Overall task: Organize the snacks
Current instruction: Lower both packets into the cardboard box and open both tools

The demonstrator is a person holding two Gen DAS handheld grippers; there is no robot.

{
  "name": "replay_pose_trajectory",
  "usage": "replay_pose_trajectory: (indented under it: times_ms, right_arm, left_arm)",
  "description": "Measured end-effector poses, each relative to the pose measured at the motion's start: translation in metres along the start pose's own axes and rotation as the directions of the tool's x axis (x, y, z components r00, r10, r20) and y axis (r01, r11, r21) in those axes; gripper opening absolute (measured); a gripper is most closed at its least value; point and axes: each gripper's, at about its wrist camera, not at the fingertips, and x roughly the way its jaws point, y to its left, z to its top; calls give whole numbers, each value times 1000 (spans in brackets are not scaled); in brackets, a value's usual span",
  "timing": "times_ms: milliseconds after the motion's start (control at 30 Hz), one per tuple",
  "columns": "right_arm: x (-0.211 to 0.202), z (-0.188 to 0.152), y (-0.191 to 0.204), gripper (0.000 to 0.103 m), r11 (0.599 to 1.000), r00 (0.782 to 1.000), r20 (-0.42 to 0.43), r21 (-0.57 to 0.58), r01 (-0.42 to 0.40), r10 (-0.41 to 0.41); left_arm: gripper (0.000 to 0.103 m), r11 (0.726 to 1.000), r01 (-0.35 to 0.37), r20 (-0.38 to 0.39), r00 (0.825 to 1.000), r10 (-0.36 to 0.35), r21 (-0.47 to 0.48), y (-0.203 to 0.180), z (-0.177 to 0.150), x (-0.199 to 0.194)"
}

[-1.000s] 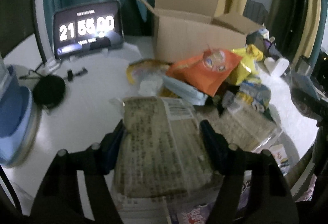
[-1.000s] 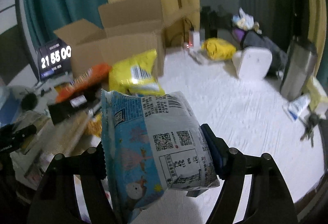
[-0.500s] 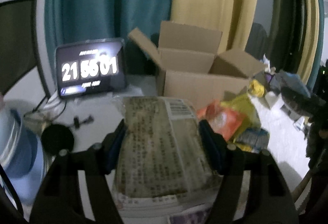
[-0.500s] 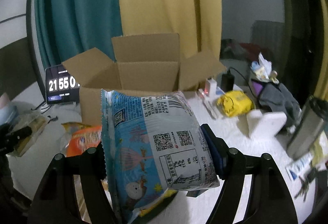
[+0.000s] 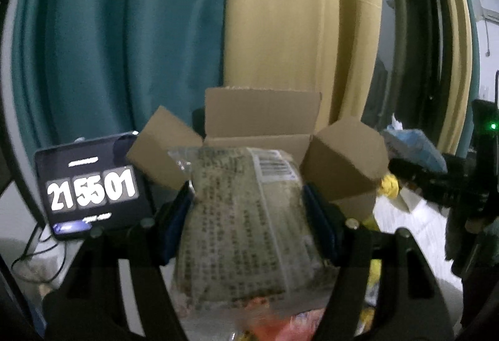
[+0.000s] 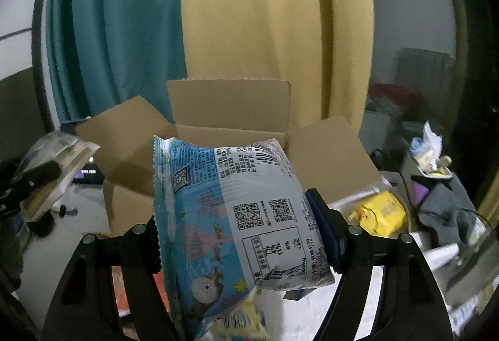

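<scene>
Blue snack bag [image 6: 237, 222] clamped between right gripper [image 6: 240, 235] fingers.

Teal curtain [image 5: 124, 44] hangs left, yellow curtain [image 5: 299, 29] beside it. Clock [image 5: 93, 185] stands on white table [image 6: 50, 241], reading 21 55 01, cable [image 5: 34, 253] trailing below. Grey cloth [image 6: 446, 207] heaped at right, white tissue [image 6: 432, 133] above it. Red heap [image 6: 393, 97] by far wall, blurred.

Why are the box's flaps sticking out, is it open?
Open. The cardboard box has its back flap standing up and its side flaps spread outward in both views. Whether anything is inside cannot be told; the held packets hide it.
</scene>
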Motion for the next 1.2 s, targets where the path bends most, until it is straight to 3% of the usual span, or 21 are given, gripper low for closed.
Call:
replay_pose_trajectory:
  times_ms: [300, 400, 467, 533, 667, 1200]
  right_arm:
    - [58, 25, -3, 77, 1000, 1000, -15, -15, -15, 15]
    - [77, 28, -6, 77, 1000, 999, -33, -12, -15, 14]
    - [87, 30, -9, 78, 1000, 999, -37, 0, -14, 14]
    - [101, 32, -11, 83, 1000, 998, -58, -3, -25, 25]
    - [111, 32, -8, 95, 999, 999, -53, -41, -13, 11]
    - [63, 17, 11, 95, 996, 999, -52, -84, 9, -14]
  left_arm:
    - [73, 999, 48, -22, 999, -48, -10, -6, 25, 71]
    - [81, 999, 51, -44, 998, -52, -11, -4, 28, 95]
    - [91, 998, 55, -58, 997, -56, -16, -3, 29, 106]
    - [96, 999, 50, -64, 997, -51, -22, -1, 30, 112]
    - [99, 998, 40, -47, 998, -42, -45, 3, 31, 108]
    - [100, 998, 53, -10, 999, -53, -36, -4, 28, 44]
